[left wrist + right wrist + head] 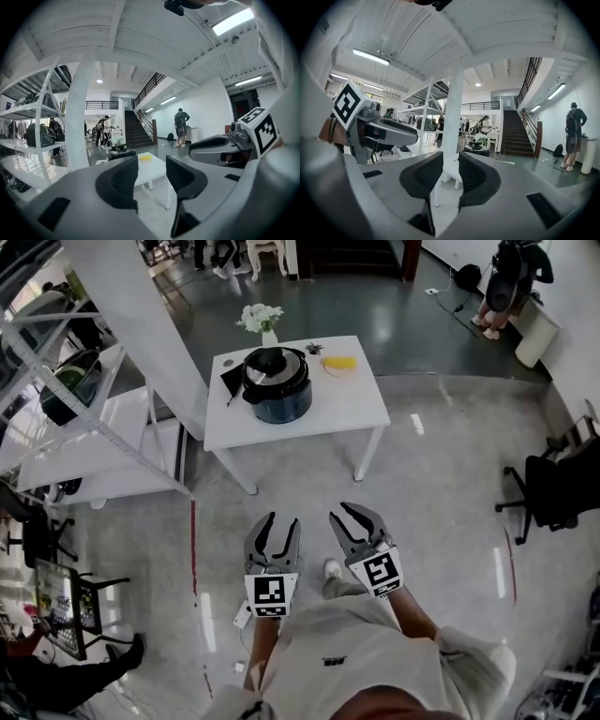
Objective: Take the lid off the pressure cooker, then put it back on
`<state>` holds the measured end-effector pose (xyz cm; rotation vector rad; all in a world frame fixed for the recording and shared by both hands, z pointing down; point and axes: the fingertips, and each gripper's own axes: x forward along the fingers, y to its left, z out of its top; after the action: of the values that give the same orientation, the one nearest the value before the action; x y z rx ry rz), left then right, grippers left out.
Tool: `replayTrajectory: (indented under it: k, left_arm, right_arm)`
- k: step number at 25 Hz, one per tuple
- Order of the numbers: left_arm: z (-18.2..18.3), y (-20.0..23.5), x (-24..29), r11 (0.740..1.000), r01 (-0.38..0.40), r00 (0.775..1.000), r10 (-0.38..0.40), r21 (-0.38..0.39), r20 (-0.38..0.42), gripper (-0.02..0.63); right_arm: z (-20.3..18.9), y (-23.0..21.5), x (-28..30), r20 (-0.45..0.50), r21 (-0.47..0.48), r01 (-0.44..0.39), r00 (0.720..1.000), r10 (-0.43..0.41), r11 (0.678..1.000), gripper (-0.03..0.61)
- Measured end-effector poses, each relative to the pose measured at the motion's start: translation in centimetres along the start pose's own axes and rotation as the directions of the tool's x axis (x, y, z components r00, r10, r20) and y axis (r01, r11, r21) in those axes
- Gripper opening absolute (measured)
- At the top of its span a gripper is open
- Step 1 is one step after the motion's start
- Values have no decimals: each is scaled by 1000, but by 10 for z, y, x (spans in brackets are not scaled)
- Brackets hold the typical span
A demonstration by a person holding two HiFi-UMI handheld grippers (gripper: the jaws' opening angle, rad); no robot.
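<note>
The dark blue pressure cooker (277, 390) stands on a white table (356, 404) far ahead, its black lid (275, 364) seated on top. My left gripper (281, 519) and right gripper (354, 512) hang side by side over the floor, well short of the table, both pointing at it. Each has its jaws nearly together with nothing between them. The left gripper view shows the cooker (122, 153) small beyond the jaws. The right gripper view also has the cooker (476, 150) in the distance.
A yellow object (339, 362) and a vase of white flowers (262, 320) share the table. A white shelving rack (94, 427) stands at the left, a black office chair (558, 488) at the right. A person (511, 277) stands at the far right wall.
</note>
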<state>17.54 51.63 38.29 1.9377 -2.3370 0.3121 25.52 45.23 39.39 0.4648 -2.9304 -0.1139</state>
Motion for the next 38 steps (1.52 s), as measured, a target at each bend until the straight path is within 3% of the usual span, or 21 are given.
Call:
replayTrajectory:
  k: [10, 22, 28, 38]
  left_arm:
    - [19, 13, 85, 999, -47, 999, 47, -6, -13, 199]
    - [23, 42, 147, 998, -64, 998, 63, -9, -25, 198]
    - [25, 63, 175, 998, -57, 998, 57, -8, -11, 198]
    - [32, 123, 227, 1000, -29, 1000, 29, -5, 4, 196]
  right_arm:
    - [1, -69, 54, -27, 14, -58, 998, 58, 998, 103]
    - [-2, -111, 116, -17, -6, -81, 997, 81, 997, 103]
    - [5, -124, 145, -32, 41, -65, 997, 66, 997, 103]
    - [11, -144, 217, -47, 6, -32, 998, 32, 999, 103]
